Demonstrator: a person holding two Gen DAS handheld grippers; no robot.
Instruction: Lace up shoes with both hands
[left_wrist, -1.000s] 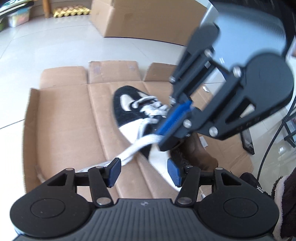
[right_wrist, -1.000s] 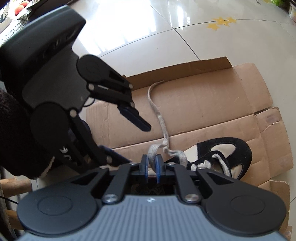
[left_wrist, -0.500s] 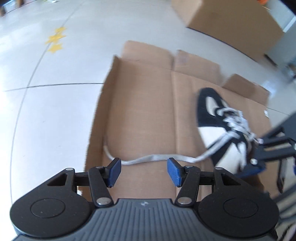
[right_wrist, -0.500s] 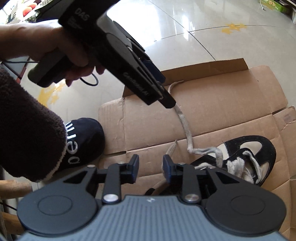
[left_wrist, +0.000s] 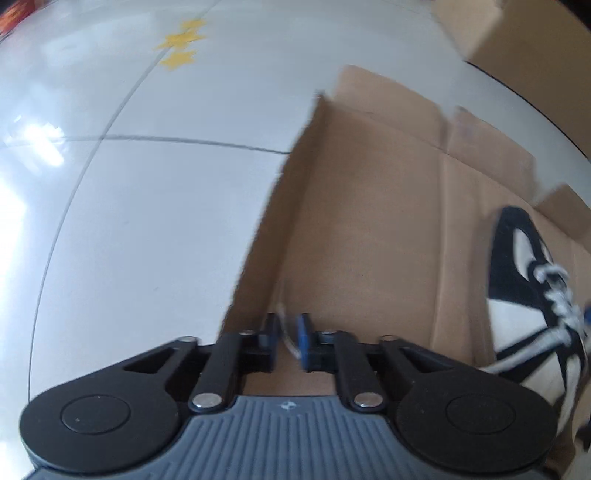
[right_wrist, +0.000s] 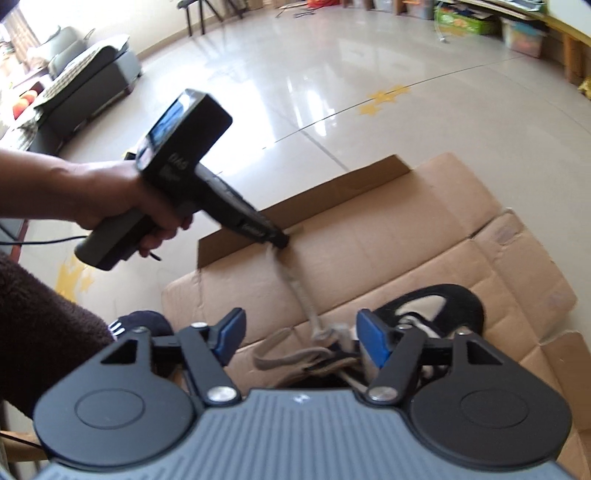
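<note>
Black-and-white shoe (left_wrist: 524, 295) on cardboard, grey-white lace (right_wrist: 295, 288) stretched out taut

Left gripper (left_wrist: 287, 334) pointing steeply down, pads nearly together and pinching the lace (left_wrist: 287, 332) (gripped by a bare hand (right_wrist: 122, 199)). Right gripper (right_wrist: 300, 334) angled down, jaws opening, nothing pressed between them.

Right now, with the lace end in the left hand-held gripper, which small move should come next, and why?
Probably a gentle pull of the left hand-held gripper away from the shoe. It is shut on the lace end, the lace still bends slack near the eyelets, and the right hand-held gripper is opening, nothing pinched between its pads.
</note>
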